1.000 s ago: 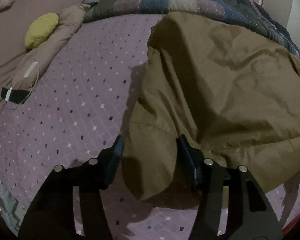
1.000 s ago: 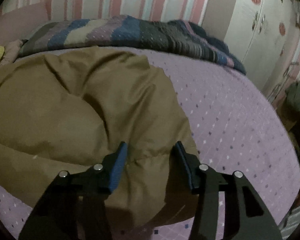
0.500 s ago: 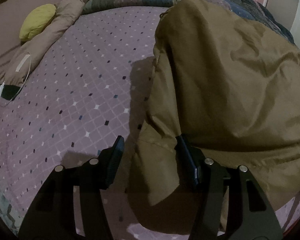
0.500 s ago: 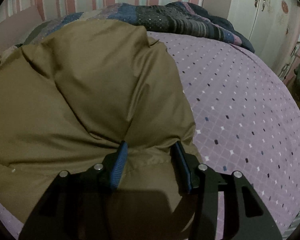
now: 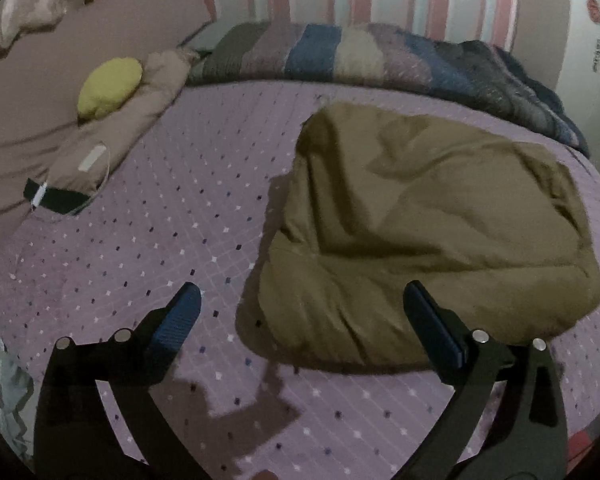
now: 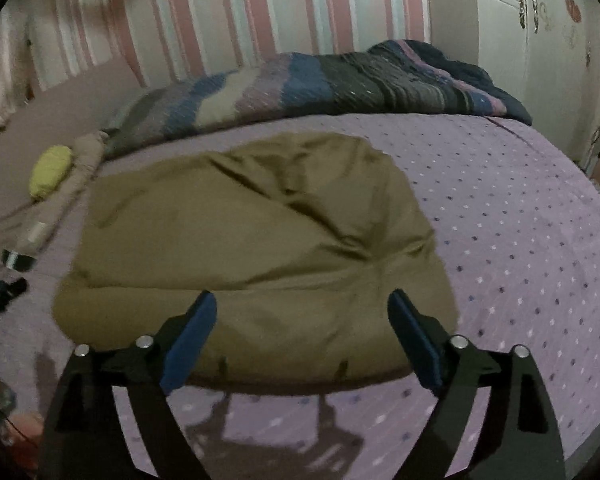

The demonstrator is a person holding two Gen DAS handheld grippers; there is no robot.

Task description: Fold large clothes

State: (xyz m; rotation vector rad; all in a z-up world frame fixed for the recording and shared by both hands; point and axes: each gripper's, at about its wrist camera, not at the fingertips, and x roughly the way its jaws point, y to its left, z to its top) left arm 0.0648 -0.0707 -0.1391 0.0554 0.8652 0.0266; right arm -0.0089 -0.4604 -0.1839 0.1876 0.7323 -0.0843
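Observation:
A large olive-brown padded garment (image 5: 428,232) lies folded in a thick rectangle on the purple dotted bedspread (image 5: 172,232). It also shows in the right wrist view (image 6: 260,248). My left gripper (image 5: 300,312) is open and empty, held above the bed at the garment's near left corner. My right gripper (image 6: 302,320) is open and empty, held above the garment's near edge. Neither touches the fabric.
A striped blanket (image 5: 360,56) is bunched along the far side of the bed. A beige garment (image 5: 112,136) with a yellow cushion (image 5: 108,86) lies at the left. A white wardrobe (image 6: 540,40) stands at the right, past the bed's edge.
Both grippers were shut on the garment's near edge, holding it up. They have opened, let it drop folded onto the bed, and pulled back and up.

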